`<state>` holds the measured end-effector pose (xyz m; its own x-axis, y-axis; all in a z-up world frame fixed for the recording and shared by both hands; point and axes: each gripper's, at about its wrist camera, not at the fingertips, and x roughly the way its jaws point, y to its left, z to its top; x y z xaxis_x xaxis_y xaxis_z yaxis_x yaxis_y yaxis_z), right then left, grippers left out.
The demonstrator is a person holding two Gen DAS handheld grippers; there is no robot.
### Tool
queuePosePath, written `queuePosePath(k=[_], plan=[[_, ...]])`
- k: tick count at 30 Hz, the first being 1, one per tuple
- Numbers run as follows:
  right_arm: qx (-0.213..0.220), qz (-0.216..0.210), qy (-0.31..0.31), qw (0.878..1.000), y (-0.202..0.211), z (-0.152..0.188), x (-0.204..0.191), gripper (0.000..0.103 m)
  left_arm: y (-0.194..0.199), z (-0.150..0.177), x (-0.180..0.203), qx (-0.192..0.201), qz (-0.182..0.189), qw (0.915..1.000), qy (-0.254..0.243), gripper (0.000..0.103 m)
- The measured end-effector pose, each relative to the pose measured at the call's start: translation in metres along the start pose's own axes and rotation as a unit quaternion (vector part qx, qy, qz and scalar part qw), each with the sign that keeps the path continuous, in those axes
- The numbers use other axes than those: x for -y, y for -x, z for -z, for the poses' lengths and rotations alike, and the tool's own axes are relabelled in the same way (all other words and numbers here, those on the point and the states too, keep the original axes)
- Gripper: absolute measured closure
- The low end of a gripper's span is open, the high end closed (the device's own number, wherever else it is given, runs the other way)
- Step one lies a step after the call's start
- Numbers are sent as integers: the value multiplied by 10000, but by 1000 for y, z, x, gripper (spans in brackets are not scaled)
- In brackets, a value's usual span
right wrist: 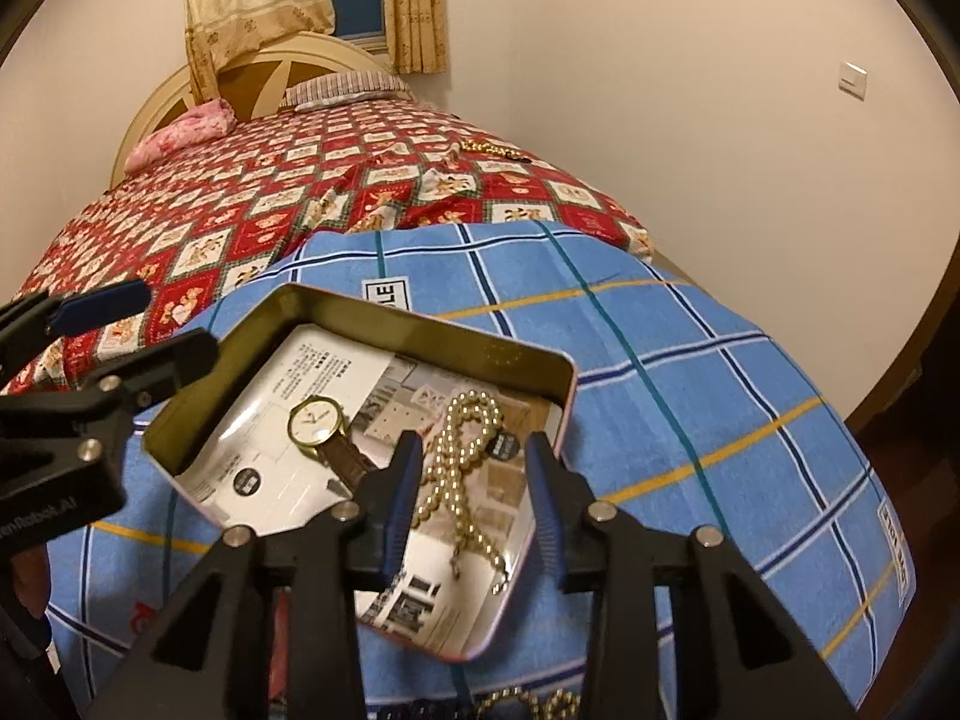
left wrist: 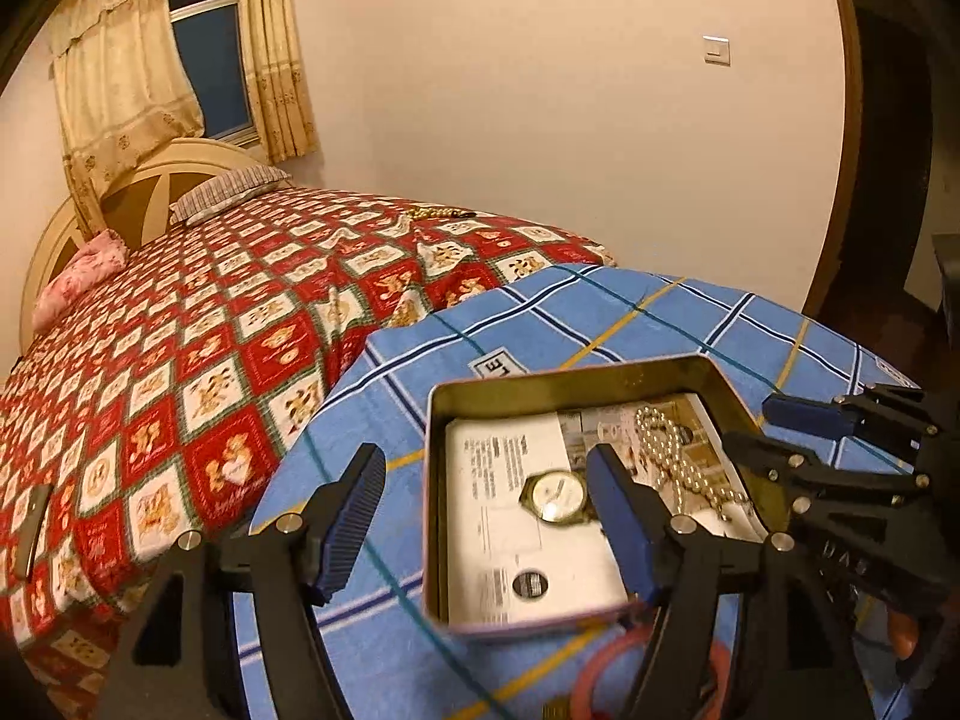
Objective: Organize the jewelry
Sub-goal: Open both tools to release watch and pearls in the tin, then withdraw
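The left gripper [left wrist: 486, 531] has its jaws spread wide with nothing pressed between them; one blue pad hangs outside the near left wall of the tin [left wrist: 441, 420], the other is inside it, just beside the watch [left wrist: 555, 495]. The right gripper [right wrist: 474, 504] has its jaws partly apart, straddling the bead necklace [right wrist: 462, 450] without pinching it, the pads clear of the beads on either side.

Landmark: the open tin, a shallow rectangular box with a gold interior, lined with a printed leaflet [right wrist: 336, 372]. The watch, gold-rimmed with a pale dial and brown strap, lies on the leaflet toward the tin's left half. The necklace lies looped in the tin's right half, apart from the watch. The tin sits on a blue checked towel [right wrist: 690, 372]. Beyond the tin's far side spreads a red patterned bedspread [left wrist: 210, 330], and on it, well away from the tin, lies another beaded strand [right wrist: 489, 148]. More beads [right wrist: 528, 705] show at the near edge of the towel, below the tin.
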<state>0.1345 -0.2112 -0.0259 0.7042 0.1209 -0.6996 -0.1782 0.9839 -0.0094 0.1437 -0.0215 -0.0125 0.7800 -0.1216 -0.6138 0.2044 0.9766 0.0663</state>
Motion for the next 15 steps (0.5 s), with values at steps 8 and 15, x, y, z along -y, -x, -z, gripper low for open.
queuePosePath(k=[8, 15], plan=[[119, -4, -137, 9998, 26, 21, -1, 51, 35, 34, -6, 29, 102, 9994, 332, 33], [38, -4, -209, 9998, 41, 55, -6, 49, 54, 67, 6, -67, 268, 9986, 460, 33]])
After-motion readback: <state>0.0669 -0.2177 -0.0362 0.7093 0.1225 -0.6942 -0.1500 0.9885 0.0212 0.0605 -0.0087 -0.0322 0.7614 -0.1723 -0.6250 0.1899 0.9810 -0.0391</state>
